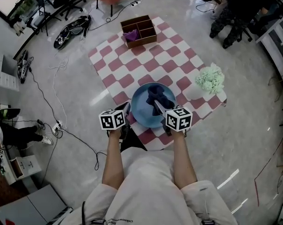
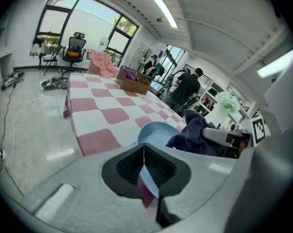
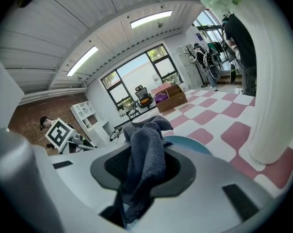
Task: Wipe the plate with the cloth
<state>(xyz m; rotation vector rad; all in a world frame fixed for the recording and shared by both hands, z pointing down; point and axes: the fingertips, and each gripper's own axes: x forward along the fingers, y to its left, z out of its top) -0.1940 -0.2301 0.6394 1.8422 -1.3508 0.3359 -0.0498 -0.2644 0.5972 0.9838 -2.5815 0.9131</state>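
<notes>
Plate (image 1: pixel 140 112) at near bench (image 1: pixel 146 62) edge, rim pinched in shut left claw (image 1: pixel 126 110), likely to steady it; right claw (image 1: pixel 159 108) clamped on dark cloth (image 1: pixel 156 93), bunched over plate for wiping

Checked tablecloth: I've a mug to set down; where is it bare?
Bare: the squares between the brown wooden divided box and the round blue plate, out to the left edge. Crowded: the near right, around plate and white vase of green flowers.

**Figure: Object count, tabletop scene**

One blue plate (image 1: pixel 140 108); one dark cloth (image 1: pixel 158 95); two grippers, the left gripper (image 1: pixel 127 109) and the right gripper (image 1: pixel 156 106); one checked tablecloth (image 1: pixel 151 64); one wooden box (image 1: pixel 142 41); one white vase (image 1: pixel 194 93).
</notes>
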